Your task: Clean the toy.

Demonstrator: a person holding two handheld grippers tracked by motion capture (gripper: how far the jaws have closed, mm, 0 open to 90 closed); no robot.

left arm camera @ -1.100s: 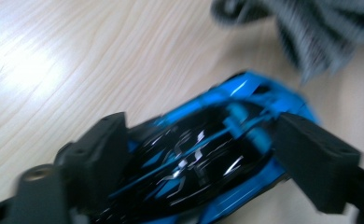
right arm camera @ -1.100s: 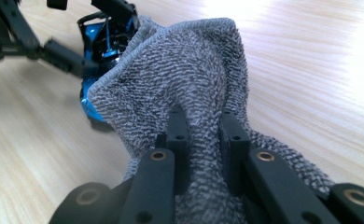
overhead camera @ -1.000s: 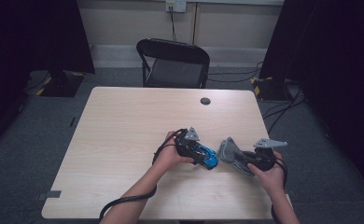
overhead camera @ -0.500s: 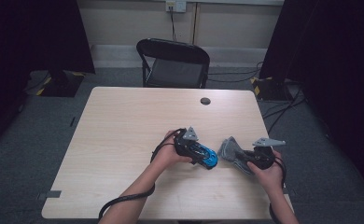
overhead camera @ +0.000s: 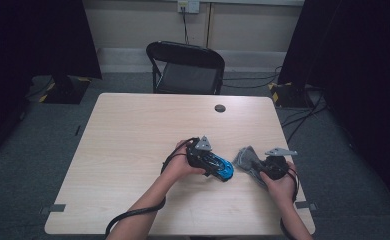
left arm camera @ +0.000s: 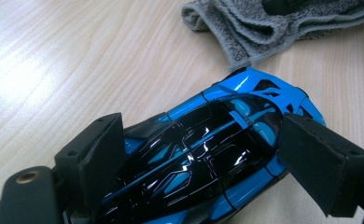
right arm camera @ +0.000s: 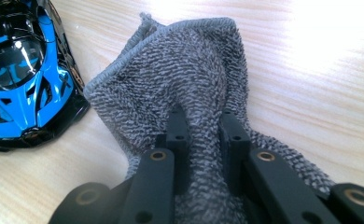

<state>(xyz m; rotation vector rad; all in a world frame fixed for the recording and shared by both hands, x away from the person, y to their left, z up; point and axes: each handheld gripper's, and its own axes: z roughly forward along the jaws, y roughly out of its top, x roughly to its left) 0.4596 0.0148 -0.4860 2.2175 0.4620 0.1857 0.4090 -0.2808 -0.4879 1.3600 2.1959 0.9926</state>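
Wiping step, judged: L gripper point(left arm camera: 203, 172) had to keep the toy car point(left arm camera: 208, 158) steady while the cloth point(right arm camera: 189, 88) worked over its bodywork w/ light strokes. L jaws stood wide, clamped on the car's flanks. R gripper point(right arm camera: 203, 140) was pinched tight on the grey terry cloth. Car: glossy blue and black, on the table point(overhead camera: 133, 130) near its front edge, cloth just beside the nose.

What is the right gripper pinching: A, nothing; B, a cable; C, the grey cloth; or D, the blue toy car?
C: in the right gripper view, the right gripper has its jaws closed on a bunched fold of the grey cloth, while the blue toy car sits apart beside it.
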